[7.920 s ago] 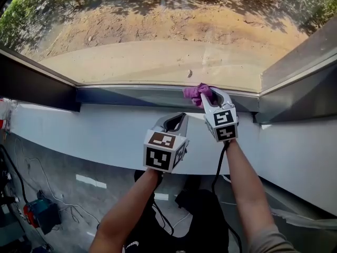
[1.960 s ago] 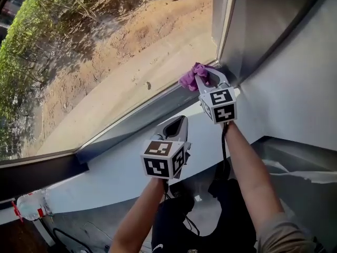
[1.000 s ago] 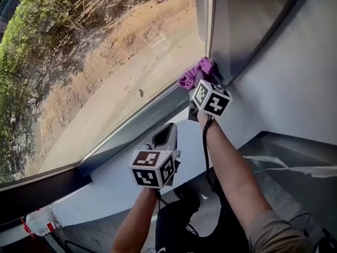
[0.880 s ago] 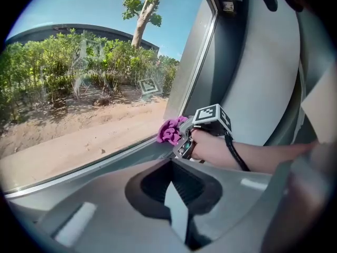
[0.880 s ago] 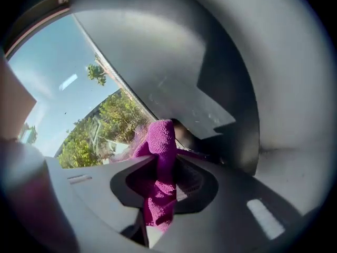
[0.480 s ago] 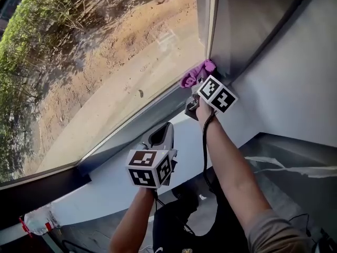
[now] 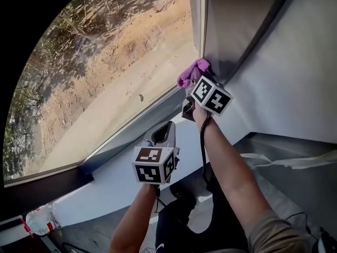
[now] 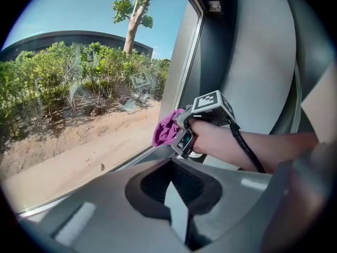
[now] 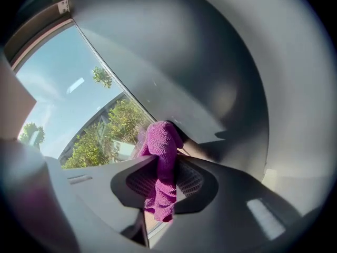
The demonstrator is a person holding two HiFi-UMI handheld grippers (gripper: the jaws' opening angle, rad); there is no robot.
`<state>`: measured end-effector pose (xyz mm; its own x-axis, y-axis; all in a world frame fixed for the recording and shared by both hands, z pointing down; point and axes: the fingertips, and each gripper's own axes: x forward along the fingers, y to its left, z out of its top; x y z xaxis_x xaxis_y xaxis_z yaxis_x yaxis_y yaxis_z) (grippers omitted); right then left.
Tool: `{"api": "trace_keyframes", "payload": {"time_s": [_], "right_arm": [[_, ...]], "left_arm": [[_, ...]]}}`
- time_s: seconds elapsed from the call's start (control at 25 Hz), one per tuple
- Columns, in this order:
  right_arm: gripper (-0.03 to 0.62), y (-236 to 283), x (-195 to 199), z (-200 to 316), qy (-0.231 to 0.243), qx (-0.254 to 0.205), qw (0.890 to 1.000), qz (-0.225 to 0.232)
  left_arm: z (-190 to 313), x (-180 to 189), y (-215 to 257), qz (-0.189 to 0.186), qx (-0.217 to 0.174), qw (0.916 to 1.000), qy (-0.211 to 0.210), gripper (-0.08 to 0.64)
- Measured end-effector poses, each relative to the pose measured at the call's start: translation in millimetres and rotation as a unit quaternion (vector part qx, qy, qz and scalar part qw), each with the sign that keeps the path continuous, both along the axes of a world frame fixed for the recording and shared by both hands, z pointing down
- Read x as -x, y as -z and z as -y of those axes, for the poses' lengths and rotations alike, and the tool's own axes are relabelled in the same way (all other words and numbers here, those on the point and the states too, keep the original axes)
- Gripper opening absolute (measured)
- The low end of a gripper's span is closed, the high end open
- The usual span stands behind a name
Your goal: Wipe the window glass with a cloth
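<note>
A purple cloth (image 7: 192, 73) is bunched against the lower right corner of the window glass (image 7: 116, 57), where the pane meets the dark upright frame (image 7: 210, 25). My right gripper (image 7: 190, 84) is shut on the cloth, and its marker cube sits just behind. In the right gripper view the cloth (image 9: 160, 162) hangs between the jaws of the right gripper (image 9: 160, 186), with the glass (image 9: 68, 99) beyond. My left gripper (image 7: 166, 128) hovers lower over the white sill (image 7: 105, 183), shut and holding nothing. The left gripper view shows the left gripper (image 8: 176, 207), the cloth (image 8: 167, 126) and the right hand ahead.
A dark speck (image 7: 140, 97) sits on the pane left of the cloth. A grey wall (image 7: 284, 88) closes the right side. A plastic bottle (image 7: 39, 219) lies at the sill's far left. A black cable (image 7: 201, 152) trails from the right gripper.
The right gripper has carried the cloth rightward along the bottom of the glass into the corner. The left gripper followed, staying low. In the last half second little moved.
</note>
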<state>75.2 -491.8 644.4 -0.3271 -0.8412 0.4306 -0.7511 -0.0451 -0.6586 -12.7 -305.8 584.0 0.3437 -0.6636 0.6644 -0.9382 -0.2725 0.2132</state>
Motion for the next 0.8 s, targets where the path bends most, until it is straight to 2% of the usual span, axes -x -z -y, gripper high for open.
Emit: {"api": "trace_keyframes", "payload": {"time_s": [0.28, 0.8], "right_arm": [[0.094, 70.2, -2.8, -1.5, 0.012, -0.031, 0.999, 0.005], [0.094, 240.4, 2.9, -3.0, 0.043, -0.110, 0.993, 0.020]], "left_arm": [[0.9, -12.3, 48.1, -0.001, -0.018, 0.9998, -0.005, 0.000], [3.2, -19.9, 146.5, -0.007, -0.048, 0.9988, 0.003, 0.000]]}}
